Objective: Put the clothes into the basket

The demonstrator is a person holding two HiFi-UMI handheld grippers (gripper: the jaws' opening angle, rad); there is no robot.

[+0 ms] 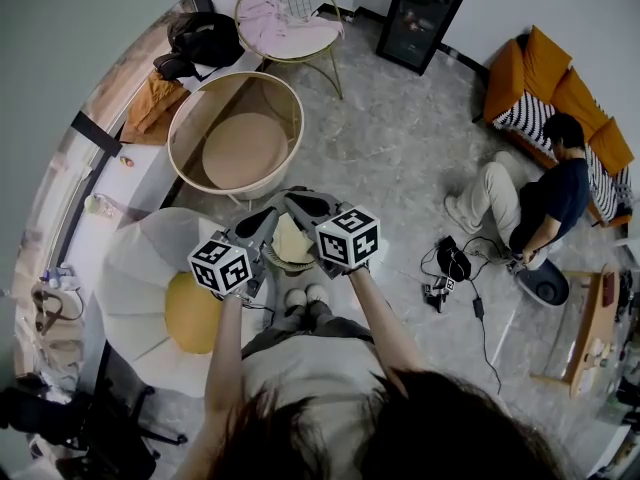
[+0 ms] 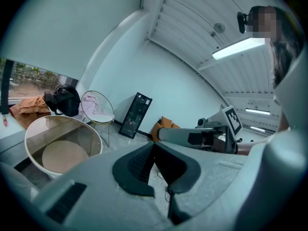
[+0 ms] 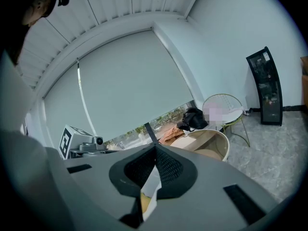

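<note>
In the head view both grippers are held close together at chest height, short of the round cream basket (image 1: 236,76). My right gripper (image 1: 297,204) is shut on a pale cream-yellow cloth (image 1: 290,242) that hangs under it. The right gripper view shows that cloth (image 3: 150,186) pinched between the closed pads (image 3: 166,167), with the basket (image 3: 216,133) ahead. The left gripper (image 1: 272,216) sits beside it. Its jaws meet at the tip (image 2: 154,144) and no cloth shows between them. The basket (image 2: 86,137) stands low at the left of the left gripper view and holds nothing I can see.
A wire chair (image 1: 300,43) with pink clothes (image 1: 262,18) stands beyond the basket. A black bag (image 1: 205,38) and an orange garment (image 1: 150,103) lie on the window ledge. A white chair with a yellow cushion (image 1: 190,313) is at my left. A person (image 1: 545,198) sits on the floor at right near cables (image 1: 450,268).
</note>
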